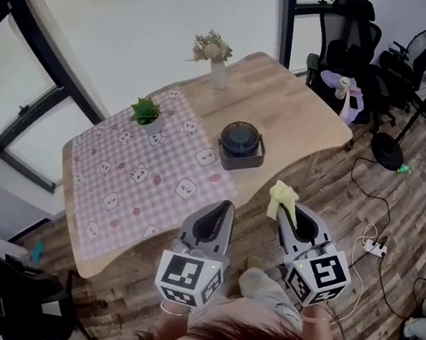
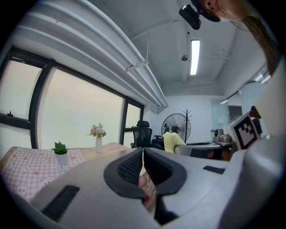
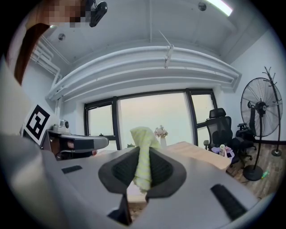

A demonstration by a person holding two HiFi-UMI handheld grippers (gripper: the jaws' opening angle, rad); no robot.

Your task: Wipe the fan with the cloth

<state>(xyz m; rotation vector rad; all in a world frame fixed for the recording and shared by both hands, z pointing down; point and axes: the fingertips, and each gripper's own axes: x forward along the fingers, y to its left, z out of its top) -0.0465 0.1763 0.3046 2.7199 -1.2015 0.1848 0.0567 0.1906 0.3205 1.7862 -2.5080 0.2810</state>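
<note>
Head view shows a small dark fan [image 1: 241, 146] sitting on the wooden desk [image 1: 300, 111]. Left of the fan, a pink checked cover [image 1: 127, 192] lies on the desk. A little green plant [image 1: 146, 113] stands on it, left of the fan. A vase of flowers [image 1: 213, 57] stands farther back behind the fan. Both grippers are on the near side of the fan, off the desk and apart from it. The left gripper [image 1: 226, 205] has its fingers shut tight with nothing between them. The right gripper [image 1: 287, 213] pinches a yellow cloth [image 1: 282, 199] in its fingers, and the cloth sticks up past the tips.
</note>
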